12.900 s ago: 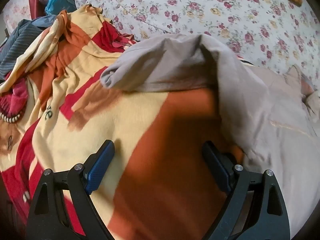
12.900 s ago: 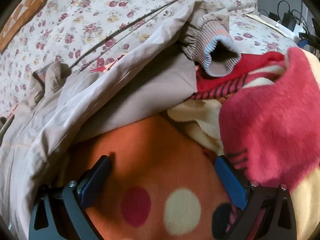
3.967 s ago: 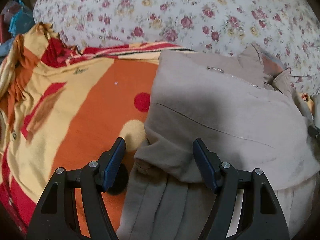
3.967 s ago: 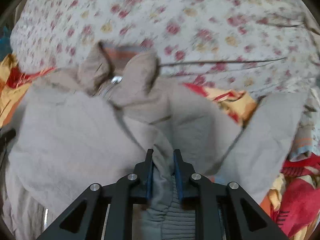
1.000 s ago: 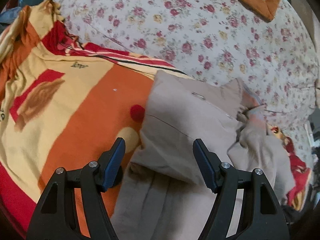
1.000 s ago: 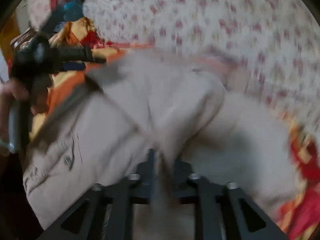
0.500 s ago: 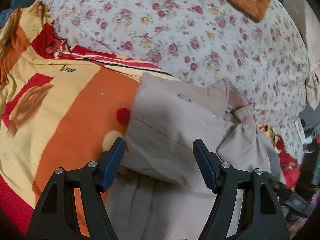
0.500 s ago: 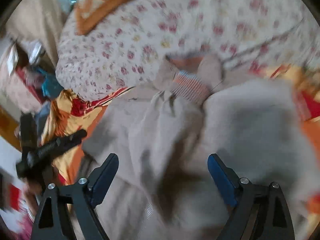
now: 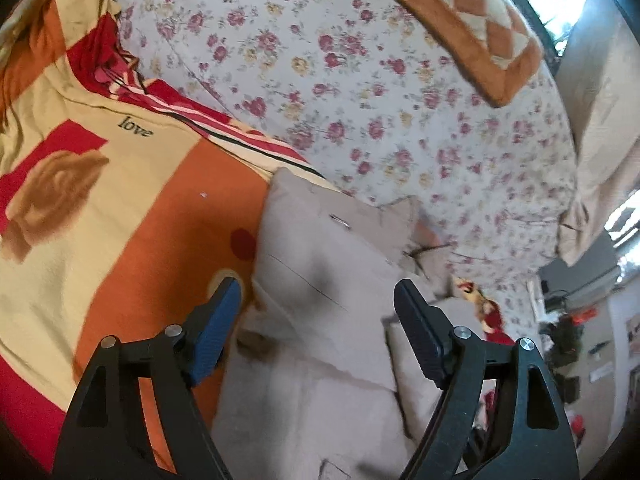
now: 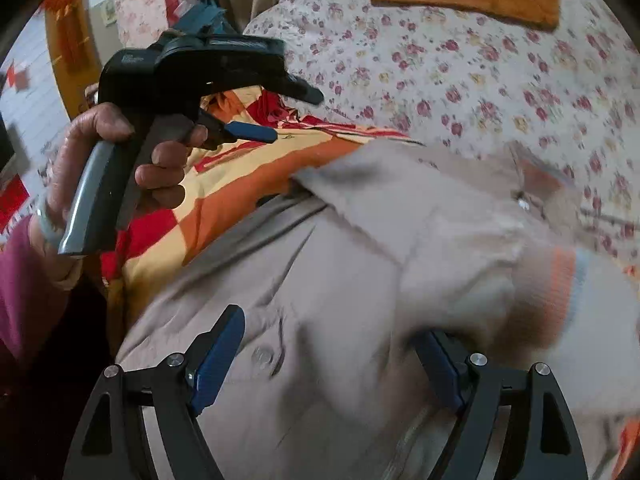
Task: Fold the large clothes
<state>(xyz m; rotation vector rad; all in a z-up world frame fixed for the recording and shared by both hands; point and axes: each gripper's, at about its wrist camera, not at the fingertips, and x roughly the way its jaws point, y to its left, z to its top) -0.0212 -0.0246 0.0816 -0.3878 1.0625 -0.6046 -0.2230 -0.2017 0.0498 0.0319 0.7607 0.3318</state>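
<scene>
While both claws gape empty, left gripper [image 9: 318,308] and right gripper [image 10: 330,344] hover over beige jacket [image 10: 360,264], on orange blanket [image 9: 132,208].

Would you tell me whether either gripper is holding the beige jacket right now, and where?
Neither: the left gripper and right gripper are both open above the beige jacket.

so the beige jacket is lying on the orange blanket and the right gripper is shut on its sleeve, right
Not quite. The right gripper is open, holding nothing, as the right wrist view shows. The beige jacket does lie on the orange blanket, its striped cuff loose.
</scene>
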